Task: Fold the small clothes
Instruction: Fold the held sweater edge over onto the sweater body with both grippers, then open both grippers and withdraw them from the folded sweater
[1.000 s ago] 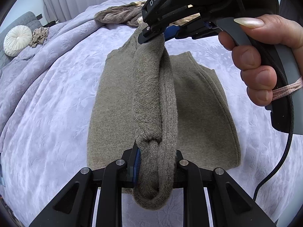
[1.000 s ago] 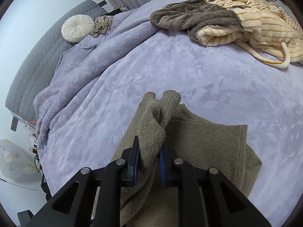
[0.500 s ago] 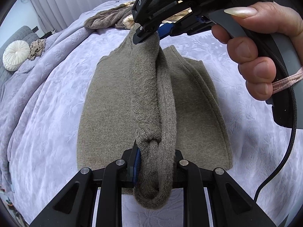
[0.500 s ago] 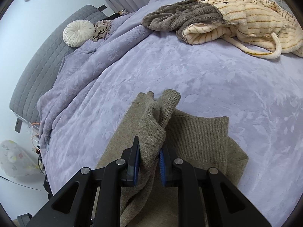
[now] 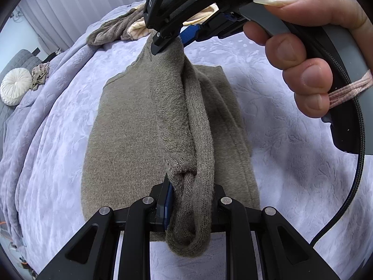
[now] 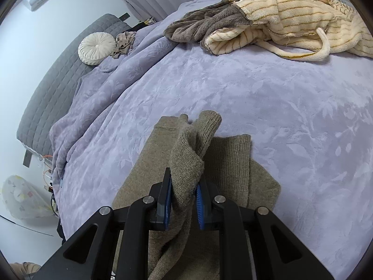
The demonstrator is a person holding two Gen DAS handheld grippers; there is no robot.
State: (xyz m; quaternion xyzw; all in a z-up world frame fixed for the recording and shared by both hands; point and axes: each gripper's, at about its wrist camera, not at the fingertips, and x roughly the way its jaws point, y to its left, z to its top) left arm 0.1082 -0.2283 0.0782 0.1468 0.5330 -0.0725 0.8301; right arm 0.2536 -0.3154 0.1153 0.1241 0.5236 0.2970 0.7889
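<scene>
So compared to a second ago, the sweater [image 5: 130,140] looks a good bit closer and bigger in my left view, and the right gripper [image 5: 172,39] has crept nearer to the lens too. In the right view more of the bed [image 6: 279,116] shows past the far edge of the knit. My read is that I'm carrying the pinched ridge across the body to lay one side over the other, so the fold is mid-swing, not set down yet.

Left gripper [image 5: 190,200] is clamped narrow on a thick bunched roll of the knit, with a loop hanging below the jaws. Right gripper is also squeezed down, holding the other end of that same ridge; from its own camera [image 6: 184,200] the blue pads [image 6: 168,200] press a doubled-over flap between them. The ridge runs fairly taut between the two.

The rest of the sweater lies flat on the bed under the ridge, with a folded layer off to the right. The striped robe [image 6: 291,23] and the cushion [image 6: 96,49] are well apart from it, out of the way.
</scene>
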